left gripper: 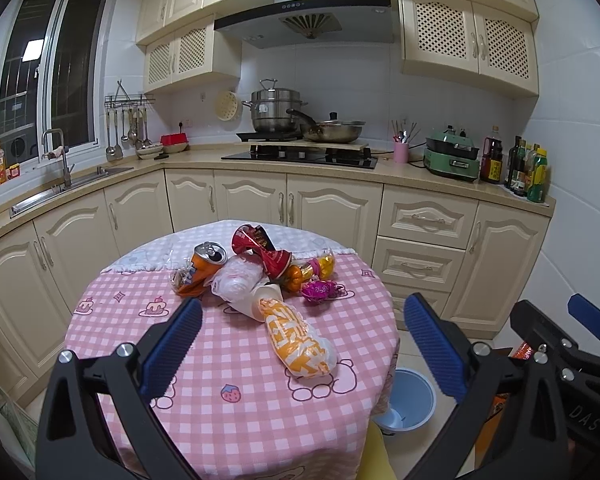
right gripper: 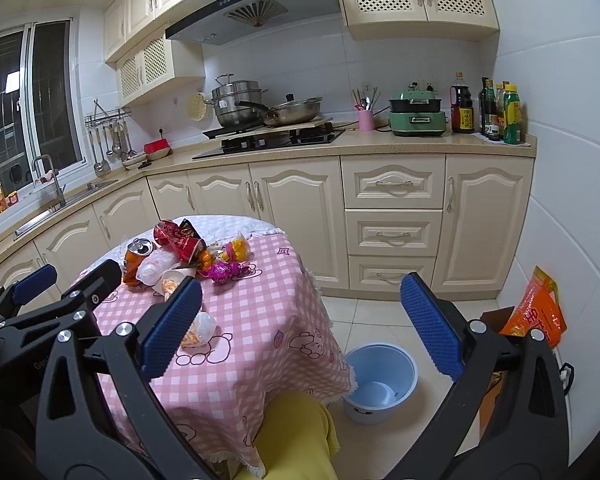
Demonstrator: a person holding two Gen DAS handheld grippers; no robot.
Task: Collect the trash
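A pile of trash lies on a round table with a pink checked cloth (left gripper: 228, 396): an orange soda can (left gripper: 200, 266), a crumpled clear plastic bag (left gripper: 236, 280), a red wrapper (left gripper: 262, 250), a purple candy wrapper (left gripper: 318, 291) and an orange-and-white bag (left gripper: 300, 340). A light blue bin (right gripper: 380, 384) stands on the floor right of the table. My left gripper (left gripper: 302, 344) is open and empty, hovering over the table's near part. My right gripper (right gripper: 300, 326) is open and empty, held right of the left one, above the table edge and floor.
Cream kitchen cabinets (right gripper: 300, 208) and a counter with pots (left gripper: 276, 114), a green cooker (left gripper: 452, 158) and bottles (left gripper: 528, 170) run behind the table. An orange bag (right gripper: 538, 308) in a box stands at the right wall. Yellow-clad legs (right gripper: 296, 436) show below.
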